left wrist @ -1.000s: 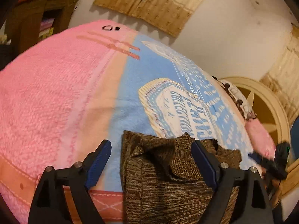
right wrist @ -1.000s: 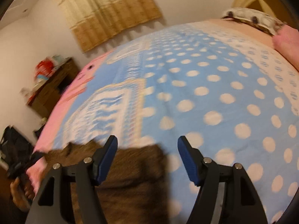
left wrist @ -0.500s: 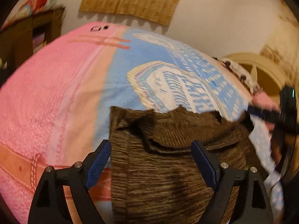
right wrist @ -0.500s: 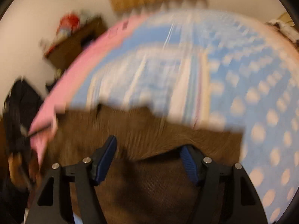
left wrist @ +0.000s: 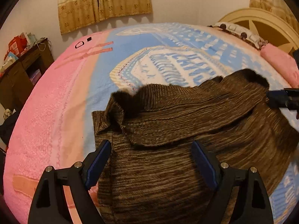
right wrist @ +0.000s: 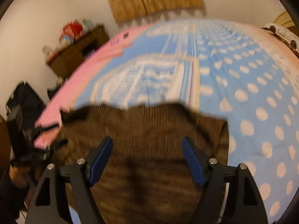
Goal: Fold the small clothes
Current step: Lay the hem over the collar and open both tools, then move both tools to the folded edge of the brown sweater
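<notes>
With both my left gripper (left wrist: 151, 160) and right gripper (right wrist: 147, 157) spread and empty, the brown ribbed knit garment (left wrist: 186, 140) lies half-folded, more folds remaining.

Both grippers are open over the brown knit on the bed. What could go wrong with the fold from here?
The brown knit garment lies with a bunched flap along its far edge; folding now could trap that wrinkle. The left gripper and right gripper, whose jaws have just been opening, hold nothing, so a pinch may catch one layer only. The fuzzy blanket might get pinched along.
</notes>
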Tool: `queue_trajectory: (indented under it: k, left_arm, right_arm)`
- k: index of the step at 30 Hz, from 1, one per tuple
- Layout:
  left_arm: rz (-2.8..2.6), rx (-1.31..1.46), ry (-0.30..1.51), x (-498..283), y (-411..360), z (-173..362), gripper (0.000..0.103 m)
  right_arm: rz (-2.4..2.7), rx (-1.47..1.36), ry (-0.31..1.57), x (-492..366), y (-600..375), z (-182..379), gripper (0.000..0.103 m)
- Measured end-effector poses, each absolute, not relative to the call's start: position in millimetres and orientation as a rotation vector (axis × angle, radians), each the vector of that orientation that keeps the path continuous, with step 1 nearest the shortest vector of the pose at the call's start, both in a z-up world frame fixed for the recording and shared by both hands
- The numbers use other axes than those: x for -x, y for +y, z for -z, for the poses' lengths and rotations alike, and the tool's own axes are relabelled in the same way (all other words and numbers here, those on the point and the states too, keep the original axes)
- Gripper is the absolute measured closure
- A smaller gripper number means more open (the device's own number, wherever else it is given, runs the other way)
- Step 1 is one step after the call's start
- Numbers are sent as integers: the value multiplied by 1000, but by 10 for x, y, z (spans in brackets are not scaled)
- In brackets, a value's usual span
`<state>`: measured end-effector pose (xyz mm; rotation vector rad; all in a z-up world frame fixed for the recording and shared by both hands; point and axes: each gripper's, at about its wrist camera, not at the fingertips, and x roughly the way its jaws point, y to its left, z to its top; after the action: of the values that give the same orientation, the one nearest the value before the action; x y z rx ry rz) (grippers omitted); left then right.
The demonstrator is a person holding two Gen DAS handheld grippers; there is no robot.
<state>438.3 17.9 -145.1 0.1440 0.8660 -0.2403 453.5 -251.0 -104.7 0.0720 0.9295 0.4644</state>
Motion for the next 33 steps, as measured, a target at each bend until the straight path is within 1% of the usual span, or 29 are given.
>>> queue_trajectory:
  k: [3, 6, 9, 11, 13, 15, 18, 21, 27, 33]
  left_arm:
    - [207, -149, 930, -4527, 189, 1568, 15]
    - [171, -107, 896, -4691, 275, 1508, 15]
    - [51, -20, 866, -4806, 499, 1413, 15]
    - [28, 68, 870, -4823, 666, 1402, 15]
    - [17, 91, 876, -4801, 748, 1432, 15]
    - [3, 75, 891, -4735, 783, 1479, 15]
    - [5, 64, 890, -4540, 825, 1487, 15]
    - [11, 73, 888, -4303, 925, 1445, 15]
    - [61, 105, 859, -3792, 1035, 1381, 16]
    - [114, 79, 856, -3442, 916, 1403, 16]
  right_arm:
    - [-481, 2, 1016, -4517, -2455, 1223, 24]
    - [-468, 33, 1063, -4640, -2440, 1328, 24]
    - [-408, 22, 977, -4863, -2502, 1213, 24]
    - [-322, -70, 878, -5018, -2705, 1057, 24]
    - [-257, -205, 829, -5110, -2944, 966, 20]
    - [-249, -267, 811, -5104, -3073, 948, 19]
    - [-238, -226, 804, -5009, -3089, 980, 19]
    - [-257, -195, 837, -4823, -3112, 1060, 19]
    - [-260, -184, 889, -4270, -3368, 1193, 19]
    - [-235, -191, 944, -3850, -3477, 1284, 28]
